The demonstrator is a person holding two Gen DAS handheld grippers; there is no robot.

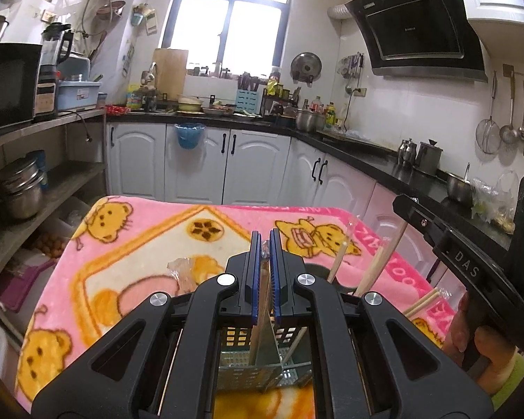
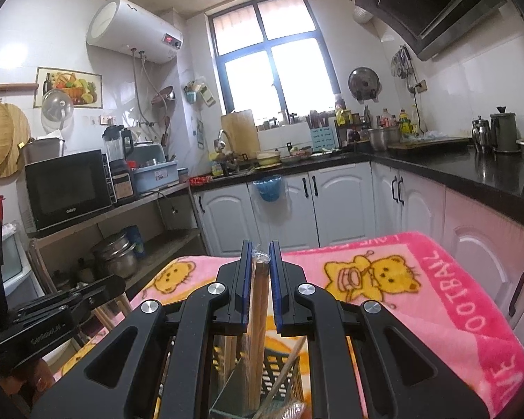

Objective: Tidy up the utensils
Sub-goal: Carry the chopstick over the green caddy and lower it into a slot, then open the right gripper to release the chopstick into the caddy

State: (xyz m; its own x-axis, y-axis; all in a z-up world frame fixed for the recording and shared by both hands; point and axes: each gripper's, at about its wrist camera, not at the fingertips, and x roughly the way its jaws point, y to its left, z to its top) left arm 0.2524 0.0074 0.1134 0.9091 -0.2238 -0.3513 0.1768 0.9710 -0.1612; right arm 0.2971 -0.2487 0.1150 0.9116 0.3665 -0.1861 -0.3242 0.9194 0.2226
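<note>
Gripping wrapped wooden chopsticks (image 2: 258, 300) upright over the black perforated basket (image 2: 283, 366), both grippers (image 1: 265, 269) (image 2: 260, 279).

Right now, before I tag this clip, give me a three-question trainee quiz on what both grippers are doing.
1. True or false: the left gripper is wide open.
2. What does the right gripper hold? A) spoon B) wrapped chopsticks C) knife
3. Fill in: below both grippers stands a black slotted utensil ____ on the pink blanket.

Key: 1 false, it is closed on a wrapped utensil; 2 B; 3 basket.
</note>
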